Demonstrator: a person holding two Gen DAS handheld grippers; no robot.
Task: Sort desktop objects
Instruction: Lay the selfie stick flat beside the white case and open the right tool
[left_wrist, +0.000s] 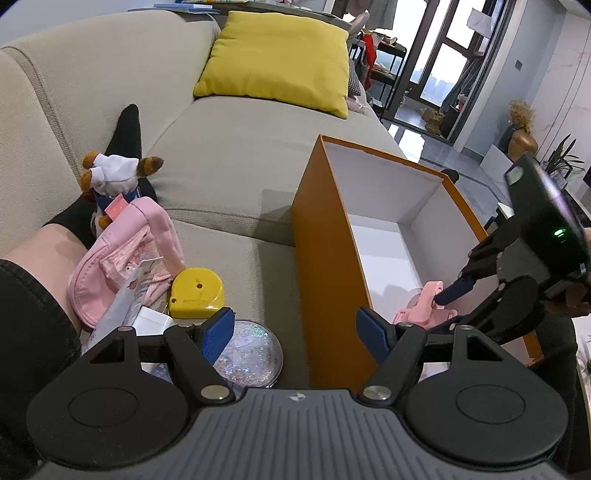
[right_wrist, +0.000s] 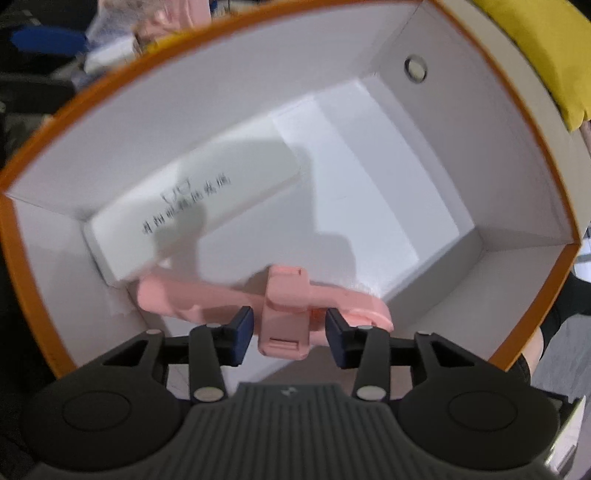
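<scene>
An orange box (left_wrist: 325, 258) with a white inside stands open on the beige sofa; it fills the right wrist view (right_wrist: 110, 122). My right gripper (right_wrist: 290, 334) is open inside the box, its pads apart on either side of a pink plastic clip-like tool (right_wrist: 284, 306), which also shows in the left wrist view (left_wrist: 424, 306). A white carton with black print (right_wrist: 192, 206) lies on the box floor. My left gripper (left_wrist: 295, 332) is open and empty, above a glittery round disc (left_wrist: 251, 354). A yellow tape measure (left_wrist: 195, 293) and a pink cap (left_wrist: 125, 258) lie to its left.
A plush toy in white (left_wrist: 110, 177) sits by a person's leg in a black sock (left_wrist: 127, 133). A yellow cushion (left_wrist: 277, 59) leans on the sofa back. White packets (left_wrist: 125, 314) lie beside the cap. Glass doors and a vase stand at the far right.
</scene>
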